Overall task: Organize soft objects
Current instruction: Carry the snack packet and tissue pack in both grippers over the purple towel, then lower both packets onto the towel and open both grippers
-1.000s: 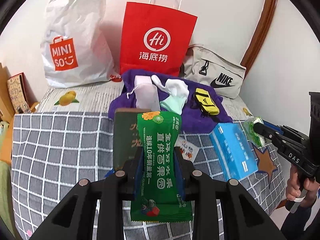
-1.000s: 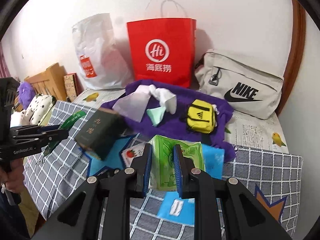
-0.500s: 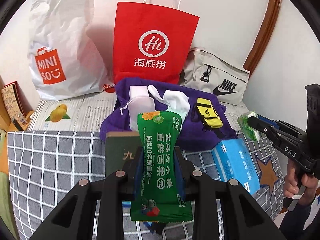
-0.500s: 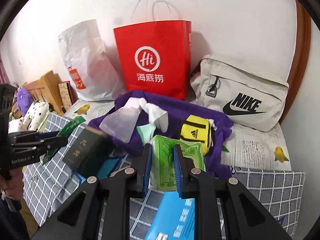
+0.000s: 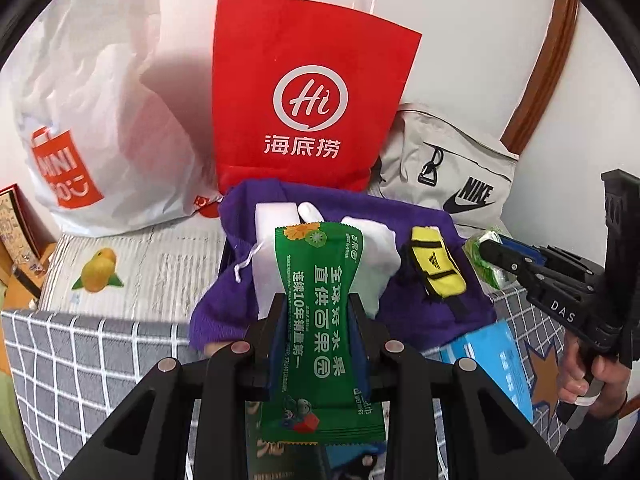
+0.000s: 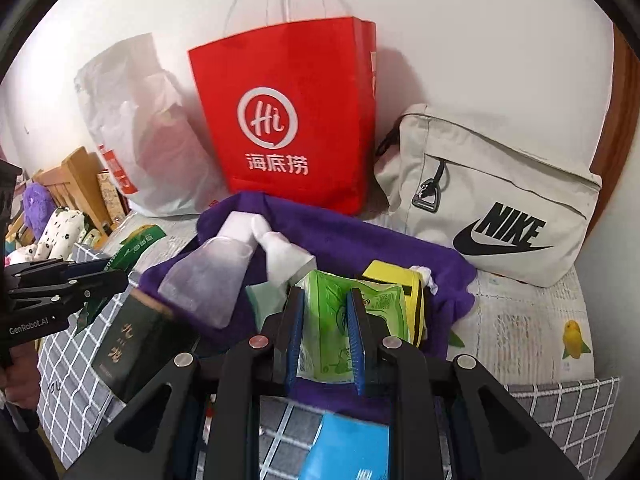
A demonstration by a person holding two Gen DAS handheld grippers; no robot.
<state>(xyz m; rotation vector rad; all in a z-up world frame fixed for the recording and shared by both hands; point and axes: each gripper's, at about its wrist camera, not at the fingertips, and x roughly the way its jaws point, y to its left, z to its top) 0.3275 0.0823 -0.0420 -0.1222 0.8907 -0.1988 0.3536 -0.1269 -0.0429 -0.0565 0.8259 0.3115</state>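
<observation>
Where the grey checked cover (image 5: 92,364) fills the lower left of the left-wrist frame: left gripper (image 5: 318,320) at lower centre, fingers clamped on a dark green wet-wipes pack (image 5: 318,320) held upright above the cover. At right edge of the same frame: right gripper (image 5: 486,252) in a hand (image 5: 588,376), fingers clamped on a light green packet (image 5: 482,256). Centre: purple cloth (image 5: 424,312) spread across the surface, bearing a white drawstring pouch (image 5: 266,264), white socks (image 5: 376,252) and a small yellow bag (image 5: 438,270). Lower right: blue tissue pack (image 5: 500,364) lying flat on the checked cover, just beside the purple cloth. Left of centre: fruit-printed sheet (image 5: 132,264) beyond the checked cover. Against the white wall (image 5: 472,20), from upper left to right: white plastic shopping bag (image 5: 88,120), red paper bag (image 5: 304,92) with white cord handles, beige sling bag (image 5: 448,164). Upper right: curved brown wooden trim (image 5: 540,68) on the wall.

In the right-wrist frame: light green packet (image 6: 326,332) between the blue-padded fingers (image 6: 296,340) at lower centre, over the near edge of the purple cloth (image 6: 360,240). Left: dark green box (image 6: 132,344) tilted on the checked cover (image 6: 72,380). Far left: wooden furniture (image 6: 76,184) and plush items, partly cut off by the frame edge.
</observation>
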